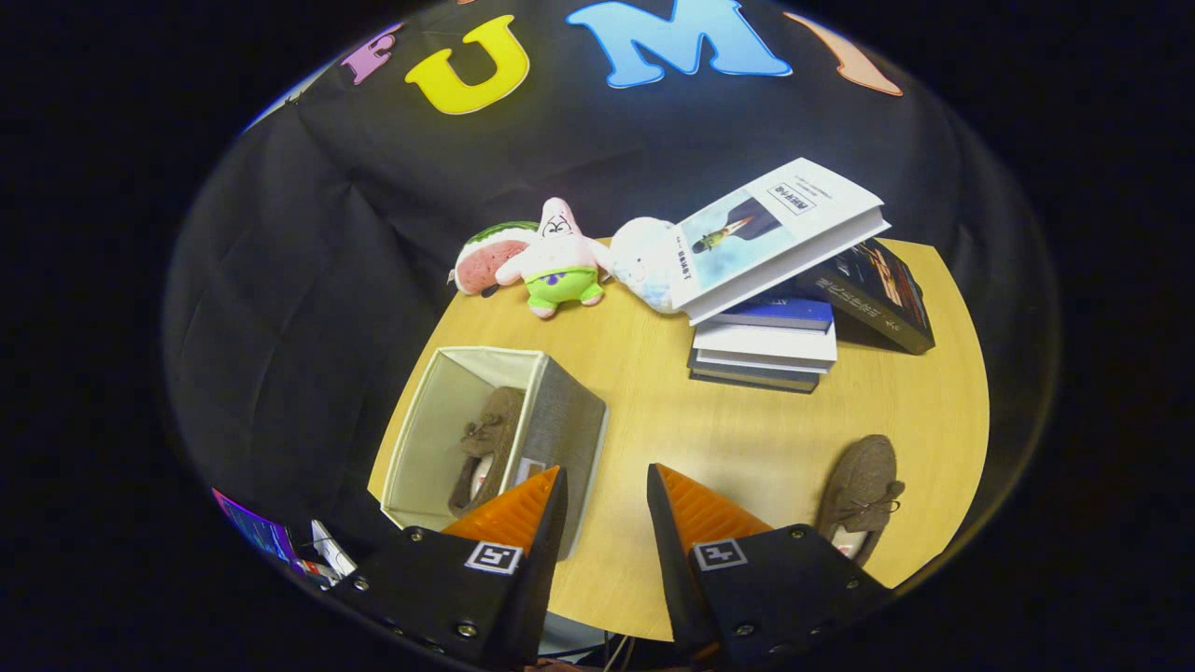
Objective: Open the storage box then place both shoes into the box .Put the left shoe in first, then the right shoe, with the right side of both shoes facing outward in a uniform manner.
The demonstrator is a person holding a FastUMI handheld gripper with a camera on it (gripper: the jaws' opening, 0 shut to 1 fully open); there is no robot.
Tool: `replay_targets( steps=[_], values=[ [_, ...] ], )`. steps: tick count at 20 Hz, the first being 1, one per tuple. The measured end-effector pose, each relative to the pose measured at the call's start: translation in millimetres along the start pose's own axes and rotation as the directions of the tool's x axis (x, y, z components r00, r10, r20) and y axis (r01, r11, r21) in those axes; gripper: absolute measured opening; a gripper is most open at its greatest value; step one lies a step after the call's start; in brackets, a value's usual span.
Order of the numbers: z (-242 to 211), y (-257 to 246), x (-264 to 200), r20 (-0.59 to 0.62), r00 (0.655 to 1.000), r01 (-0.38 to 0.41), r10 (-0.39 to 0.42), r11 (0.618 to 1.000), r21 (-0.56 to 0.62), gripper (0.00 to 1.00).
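We judge the task half done, with the right shoe's turn in hand; the round wooden table [738, 439] carries everything, and on its near left stands the storage box [560, 420], open at the top, holding one brown shoe [485, 448] set on its side against the right wall; we take this for the left shoe; the stack of books [775, 308] sits on the far right, the plush toys [560, 261] along the far edge; the second shoe [864, 490] lies on the near right of the table, just right of the fingers; our gripper [607, 490] hovers with its fingers spread apart, holding nothing, bare table between them; next we must swing right, grip that shoe, and lay it in the box facing the same way.
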State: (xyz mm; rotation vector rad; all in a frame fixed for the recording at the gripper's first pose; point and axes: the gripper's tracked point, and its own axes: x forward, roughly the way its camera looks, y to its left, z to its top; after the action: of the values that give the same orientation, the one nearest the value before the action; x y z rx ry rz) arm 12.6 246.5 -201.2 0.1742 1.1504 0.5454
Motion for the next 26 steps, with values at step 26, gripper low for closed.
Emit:
replay_targets(
  steps=[26],
  values=[
    [-137.3,-236.9,6.6,-0.37,0.904,0.307,-0.217,0.929,0.207,0.52]
  ],
)
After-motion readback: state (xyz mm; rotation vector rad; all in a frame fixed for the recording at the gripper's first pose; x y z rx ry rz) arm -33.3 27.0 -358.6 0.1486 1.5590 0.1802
